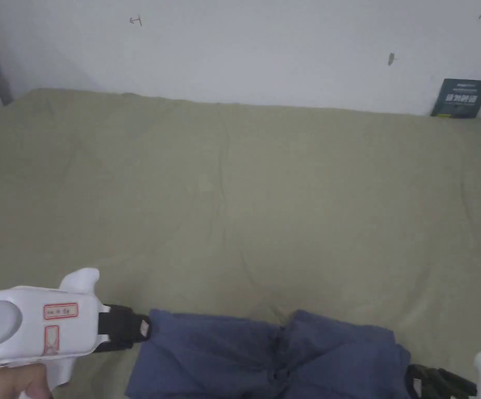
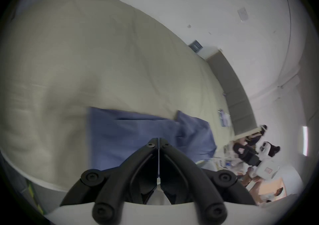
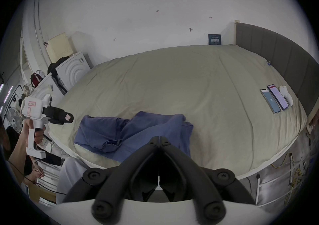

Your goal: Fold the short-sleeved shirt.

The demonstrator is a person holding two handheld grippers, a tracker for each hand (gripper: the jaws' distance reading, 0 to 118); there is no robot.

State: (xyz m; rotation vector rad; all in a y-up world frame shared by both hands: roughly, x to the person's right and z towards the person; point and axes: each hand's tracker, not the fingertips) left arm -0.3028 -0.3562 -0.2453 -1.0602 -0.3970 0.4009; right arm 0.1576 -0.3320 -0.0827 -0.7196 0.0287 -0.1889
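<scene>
Two grippers' black fingers (image 2: 158, 142) (image 3: 159, 139) pressed together, empty; creased blue shirt (image 1: 265, 358) on bedsheet (image 1: 234, 197).

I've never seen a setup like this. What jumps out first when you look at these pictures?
A rumpled blue shirt lies at the near edge of a wide bed with a beige sheet. A handheld white tool flanks it on each side, the left claw and the right claw, both closed. Two phones lie near the grey headboard.

Olive bed (image 3: 172, 82) — blue shirt (image 3: 134, 132), two phones (image 3: 274, 99)
</scene>
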